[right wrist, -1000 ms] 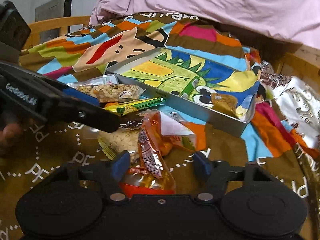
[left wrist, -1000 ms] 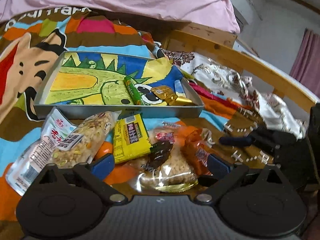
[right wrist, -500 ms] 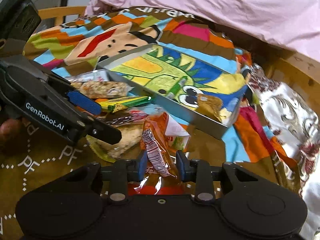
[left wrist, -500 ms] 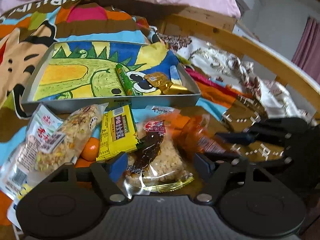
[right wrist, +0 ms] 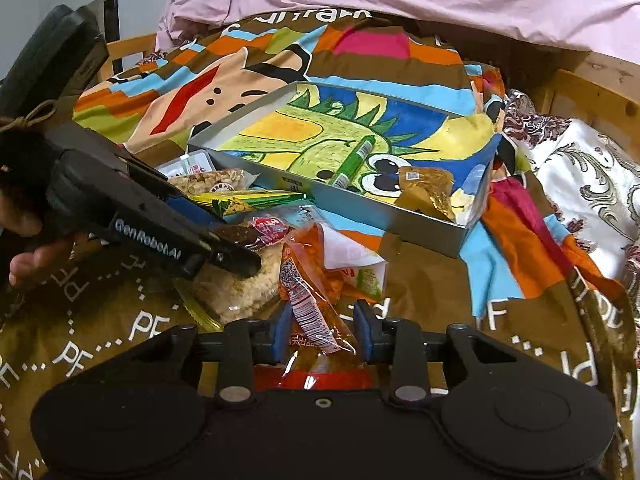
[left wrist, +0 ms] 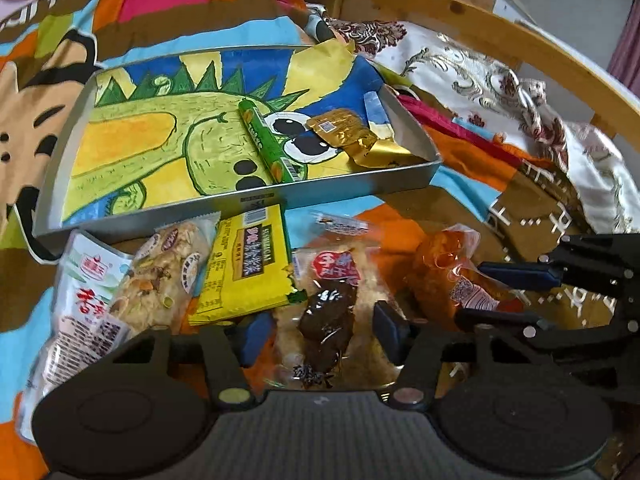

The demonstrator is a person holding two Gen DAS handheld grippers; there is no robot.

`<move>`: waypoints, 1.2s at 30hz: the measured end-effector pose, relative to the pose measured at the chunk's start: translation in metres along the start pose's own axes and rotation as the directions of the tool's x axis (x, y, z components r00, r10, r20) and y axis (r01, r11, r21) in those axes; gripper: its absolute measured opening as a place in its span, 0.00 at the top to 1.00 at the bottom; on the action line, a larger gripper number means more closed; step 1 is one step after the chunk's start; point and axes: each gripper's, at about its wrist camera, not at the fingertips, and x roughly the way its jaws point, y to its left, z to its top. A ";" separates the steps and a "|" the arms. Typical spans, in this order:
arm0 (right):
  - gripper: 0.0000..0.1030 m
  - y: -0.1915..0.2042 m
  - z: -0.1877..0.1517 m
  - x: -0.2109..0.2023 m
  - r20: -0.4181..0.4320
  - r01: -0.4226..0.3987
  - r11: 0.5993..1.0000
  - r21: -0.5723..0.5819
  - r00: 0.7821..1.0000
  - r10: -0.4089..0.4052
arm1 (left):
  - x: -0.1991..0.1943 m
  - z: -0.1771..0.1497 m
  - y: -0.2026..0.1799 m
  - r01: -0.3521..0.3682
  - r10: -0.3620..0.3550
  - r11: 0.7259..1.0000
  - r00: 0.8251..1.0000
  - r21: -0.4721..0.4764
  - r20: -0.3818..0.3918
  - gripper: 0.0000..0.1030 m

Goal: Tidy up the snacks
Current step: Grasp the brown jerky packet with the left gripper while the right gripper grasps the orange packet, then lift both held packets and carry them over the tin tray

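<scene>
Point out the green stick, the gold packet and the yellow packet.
green stick (left wrist: 266, 142), left wrist view, middle of its wrapper
gold packet (left wrist: 344, 130), left wrist view, its flat top face
yellow packet (left wrist: 250, 264), left wrist view, its printed front

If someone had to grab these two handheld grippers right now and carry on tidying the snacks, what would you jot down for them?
Left gripper: jaws closing around the rice cracker pack, not yet gripped.
Right gripper: orange snack packet between its jaws, which are easing open slightly.
Done: green stick and gold packet lie in the tray.
Left: yellow packet, nut bar, white packet lie on the blanket.
</scene>
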 end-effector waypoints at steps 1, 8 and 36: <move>0.63 0.001 0.000 0.001 0.002 -0.001 1.000 -0.002 1.000 0.001 | 0.000 0.001 -0.002 -0.010 0.010 1.000 1.000 0.013 0.001 0.45; 0.66 0.004 -0.003 0.007 -0.004 -0.036 0.999 0.022 0.999 0.036 | -0.005 -0.001 -0.017 -0.081 0.081 0.996 0.997 0.030 0.008 0.49; 0.91 0.068 -0.035 -0.019 0.202 0.311 0.831 -0.462 0.949 -0.242 | -0.062 -0.043 -0.057 -0.143 0.154 0.985 0.982 -0.099 0.110 0.51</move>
